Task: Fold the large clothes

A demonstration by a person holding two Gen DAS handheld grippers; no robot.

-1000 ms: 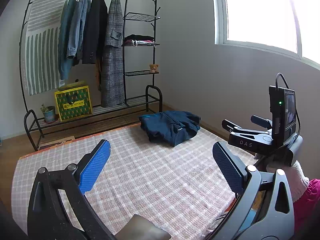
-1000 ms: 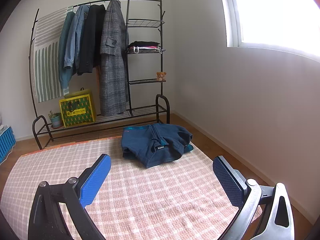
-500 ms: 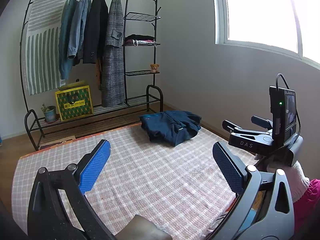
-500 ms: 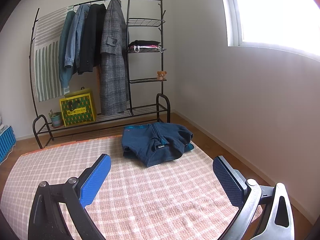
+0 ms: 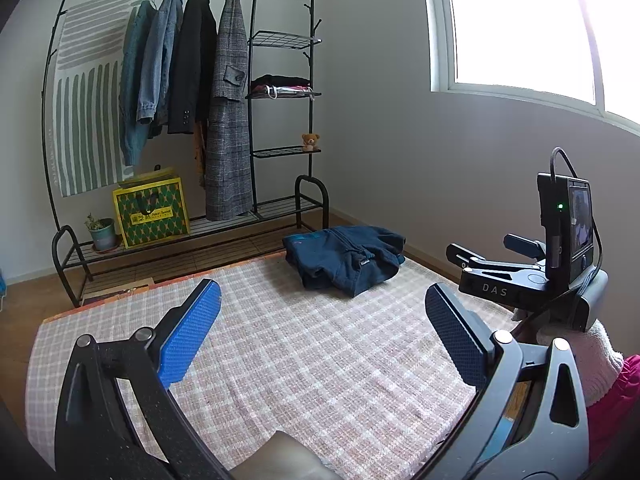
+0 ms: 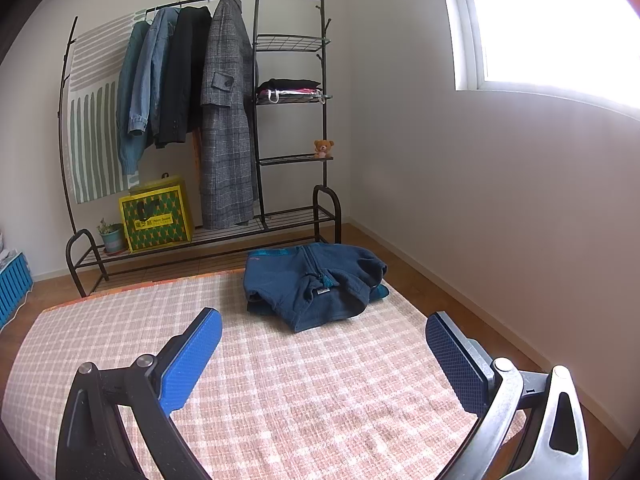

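Note:
A dark blue zip jacket (image 5: 346,258) lies folded in a bundle at the far edge of the checked pink rug (image 5: 280,360); it also shows in the right wrist view (image 6: 316,286). My left gripper (image 5: 320,320) is open and empty, held well above the rug, short of the jacket. My right gripper (image 6: 322,346) is open and empty, also short of the jacket. The right gripper's body (image 5: 520,276) with its screen shows at the right in the left wrist view, held by a hand in a white glove.
A black clothes rack (image 6: 256,120) with several hanging coats, shelves, a yellow bag (image 6: 158,220) and a potted plant stands against the far wall behind the rug (image 6: 300,380). White wall and window at right. A blue crate (image 6: 12,284) at far left.
Both views have shifted slightly; the jacket sits a little higher and farther in the frame. Both grippers stay open and empty.

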